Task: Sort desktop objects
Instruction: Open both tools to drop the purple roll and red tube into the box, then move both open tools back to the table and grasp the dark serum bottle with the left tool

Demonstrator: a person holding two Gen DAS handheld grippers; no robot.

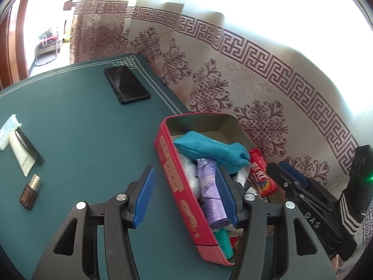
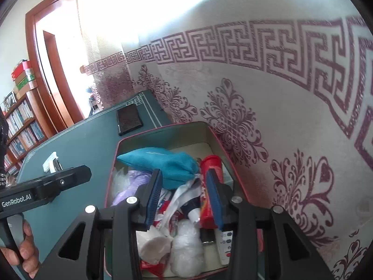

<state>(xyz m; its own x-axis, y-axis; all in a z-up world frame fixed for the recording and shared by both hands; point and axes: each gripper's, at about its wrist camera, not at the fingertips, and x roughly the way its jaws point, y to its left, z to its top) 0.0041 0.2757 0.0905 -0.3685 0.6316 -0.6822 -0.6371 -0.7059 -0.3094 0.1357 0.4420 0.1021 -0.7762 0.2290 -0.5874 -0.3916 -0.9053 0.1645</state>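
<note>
A red tin (image 1: 177, 186) stands at the green table's right edge, crammed with a teal cloth (image 1: 209, 147), a purple bag roll (image 1: 212, 193), a green roll (image 1: 225, 242) and a red snack pack (image 1: 263, 177). My left gripper (image 1: 185, 196) is open and straddles the tin's near wall: one finger is outside over the table, the other inside beside the purple roll. My right gripper (image 2: 184, 197) hangs open over the tin (image 2: 163, 127). The red pack (image 2: 207, 186) lies against its right pad, with white ribbons and a white-capped tube below the gap. The teal cloth (image 2: 163, 161) lies beyond.
On the table lie a black phone (image 1: 127, 85) at the far corner, then a white tube (image 1: 22, 156), a black stick (image 1: 30, 144), a white packet (image 1: 8, 130) and a small brown bottle (image 1: 30, 193) at left. A patterned curtain (image 1: 256, 93) hangs close behind the tin.
</note>
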